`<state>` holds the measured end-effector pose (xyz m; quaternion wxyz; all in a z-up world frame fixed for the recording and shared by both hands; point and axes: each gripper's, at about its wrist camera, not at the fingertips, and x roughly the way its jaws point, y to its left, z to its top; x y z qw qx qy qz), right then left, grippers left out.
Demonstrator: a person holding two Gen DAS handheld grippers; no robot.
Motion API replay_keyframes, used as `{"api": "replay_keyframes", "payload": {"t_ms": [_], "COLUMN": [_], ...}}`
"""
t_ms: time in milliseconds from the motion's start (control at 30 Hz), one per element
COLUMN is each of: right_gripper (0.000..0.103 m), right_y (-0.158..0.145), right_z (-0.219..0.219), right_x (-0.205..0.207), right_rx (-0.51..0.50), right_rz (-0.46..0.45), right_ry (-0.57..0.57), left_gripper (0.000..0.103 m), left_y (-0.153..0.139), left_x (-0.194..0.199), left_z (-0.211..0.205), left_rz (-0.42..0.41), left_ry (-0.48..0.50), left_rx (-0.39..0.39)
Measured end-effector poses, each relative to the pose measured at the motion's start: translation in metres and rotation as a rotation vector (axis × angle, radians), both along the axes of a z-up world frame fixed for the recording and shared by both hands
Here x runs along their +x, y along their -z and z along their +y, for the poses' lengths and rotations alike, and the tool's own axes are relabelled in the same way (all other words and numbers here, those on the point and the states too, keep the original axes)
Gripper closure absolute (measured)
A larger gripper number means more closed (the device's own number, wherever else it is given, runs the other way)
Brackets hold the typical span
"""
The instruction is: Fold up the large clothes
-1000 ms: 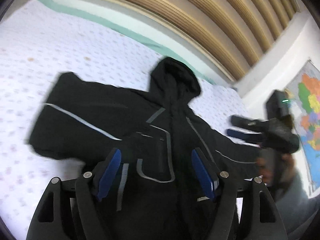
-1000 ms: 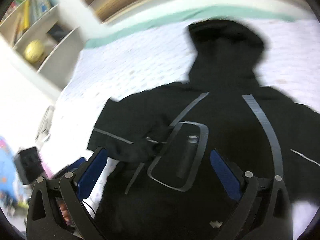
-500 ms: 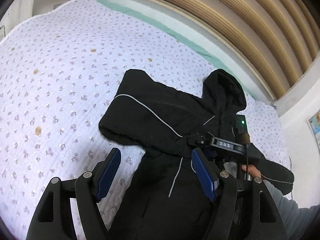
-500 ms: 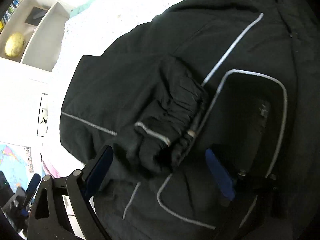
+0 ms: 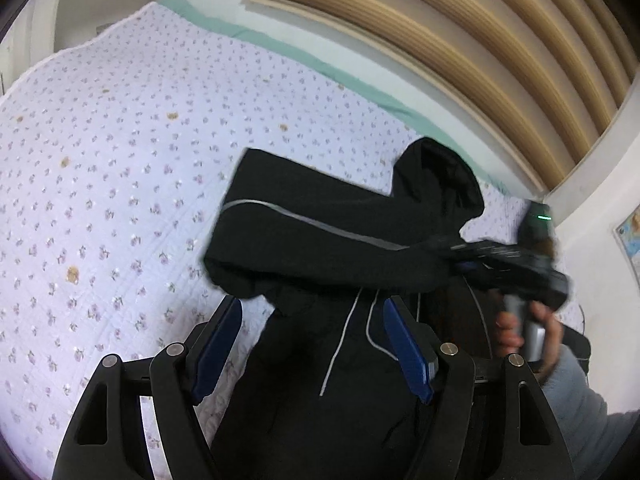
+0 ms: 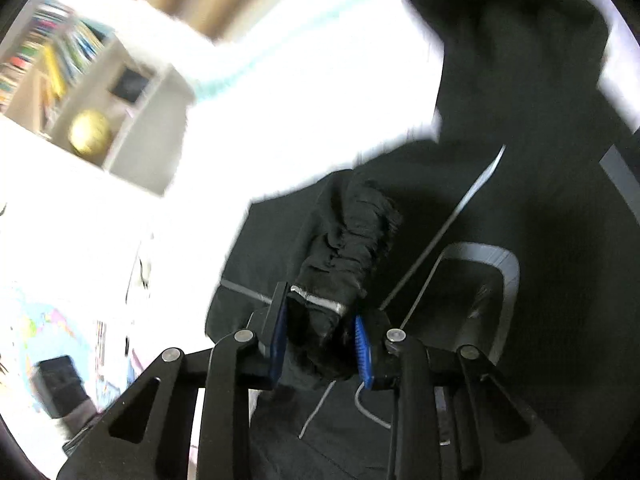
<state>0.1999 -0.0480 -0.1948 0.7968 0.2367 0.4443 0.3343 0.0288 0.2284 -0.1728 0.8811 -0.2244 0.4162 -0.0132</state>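
A black hooded jacket (image 5: 320, 240) with grey reflective stripes lies face up on the bed, hood toward the headboard. Its left sleeve is folded across the chest. My left gripper (image 5: 312, 340) is open and empty, hovering above the jacket's lower left side. My right gripper (image 6: 320, 340) is shut on the bunched sleeve cuff (image 6: 348, 248) of the jacket and holds it over the chest; this gripper also shows in the left wrist view (image 5: 500, 256), held by a hand. The jacket fills the right wrist view (image 6: 520, 280).
The bed has a white quilt with small purple flowers (image 5: 120, 180) and a green edge by a wooden slatted headboard (image 5: 440, 40). A shelf with books and a yellow ball (image 6: 90, 132) stands at the left. A wall map (image 6: 36, 320) hangs nearby.
My right gripper has closed on the sleeve cuff and lifted it. The left gripper stayed open and shifted slightly over the jacket's lower part.
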Motion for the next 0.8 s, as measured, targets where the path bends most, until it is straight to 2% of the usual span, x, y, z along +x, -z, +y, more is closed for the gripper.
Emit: {"api": "replay_keyframes", "payload": {"t_ms": [133, 200, 267, 400, 500, 567, 767, 800], "right_gripper": [0.071, 0.071, 0.071, 0.071, 0.071, 0.071, 0.071, 0.071], "right_y": [-0.056, -0.073, -0.085, -0.084, -0.065, -0.041, 0.090, 0.109], "right_z": [-0.058, -0.087, -0.119, -0.168, -0.201, -0.215, -0.248, -0.250], "right_x": [-0.022, -0.032, -0.043, -0.059, -0.063, -0.064, -0.046, -0.045], "right_rx": [-0.072, -0.108, -0.138, -0.241, -0.318, -0.345, -0.398, -0.395], "right_rz": [-0.152, -0.191, -0.207, -0.191, -0.132, -0.080, 0.226, 0.253], "right_ry": [0.079, 0.116, 0.167, 0.234, 0.284, 0.303, 0.368, 0.389], "left_gripper": [0.029, 0.029, 0.029, 0.029, 0.029, 0.029, 0.029, 0.029], "left_y": [-0.001, 0.001, 0.001, 0.002, 0.003, 0.004, 0.015, 0.014], "left_x": [-0.001, -0.002, -0.002, 0.000, 0.002, 0.003, 0.013, 0.014], "left_z": [0.000, -0.002, -0.004, -0.011, -0.012, -0.013, -0.018, -0.021], "left_rz": [0.006, 0.007, 0.005, 0.008, 0.016, 0.021, 0.058, 0.057], "left_ry": [-0.007, -0.006, -0.005, 0.009, 0.015, 0.015, 0.006, 0.017], "left_rx": [0.007, -0.004, -0.002, 0.007, 0.008, 0.009, -0.014, -0.011]}}
